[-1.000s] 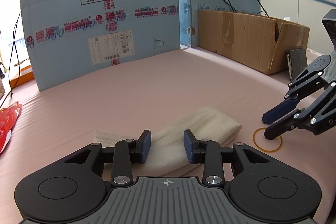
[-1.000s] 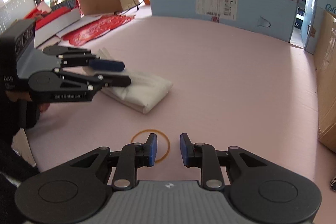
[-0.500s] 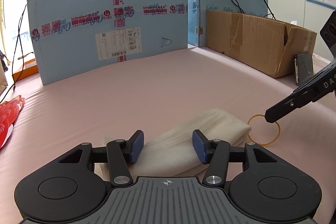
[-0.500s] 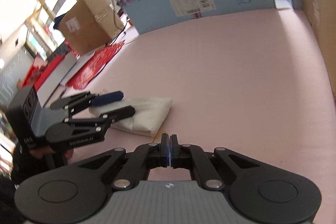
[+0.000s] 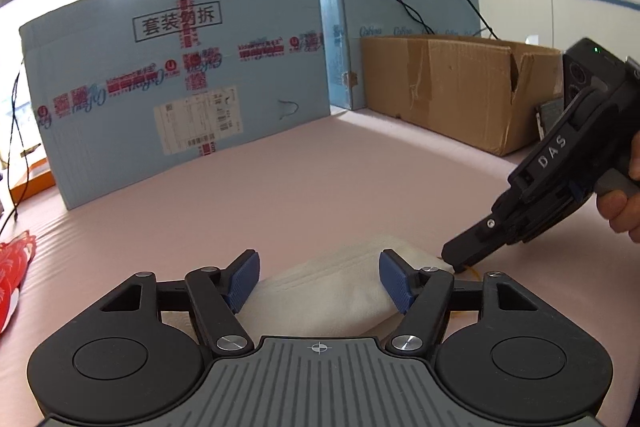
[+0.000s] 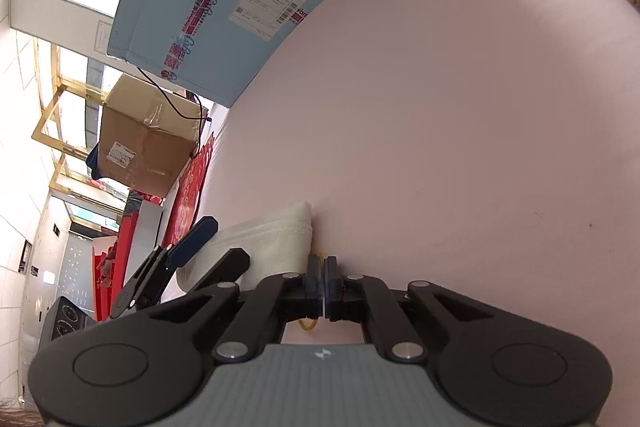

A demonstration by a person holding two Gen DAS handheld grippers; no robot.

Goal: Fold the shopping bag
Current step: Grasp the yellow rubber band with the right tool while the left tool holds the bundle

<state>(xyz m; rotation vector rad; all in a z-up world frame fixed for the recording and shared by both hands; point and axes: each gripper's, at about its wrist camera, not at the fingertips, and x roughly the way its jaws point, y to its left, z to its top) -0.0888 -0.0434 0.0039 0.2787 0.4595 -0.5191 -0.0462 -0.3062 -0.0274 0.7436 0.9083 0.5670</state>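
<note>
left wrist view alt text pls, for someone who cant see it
A folded white shopping bag lies on a pink table between the opening fingers of the left gripper. The closed right gripper touches down at its right end by a yellow rubber band. Blue and brown cardboard boxes stand behind.

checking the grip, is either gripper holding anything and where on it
Right gripper is shut on the rubber band's strand. Left gripper, jaws opening, straddles the folded bag, holding nothing.

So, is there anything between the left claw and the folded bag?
Nothing visible. The folded bag lies directly between the opening fingers of the left claw, with no object before it. The shut right claw is beside the bag's corner, on the rubber band.
</note>
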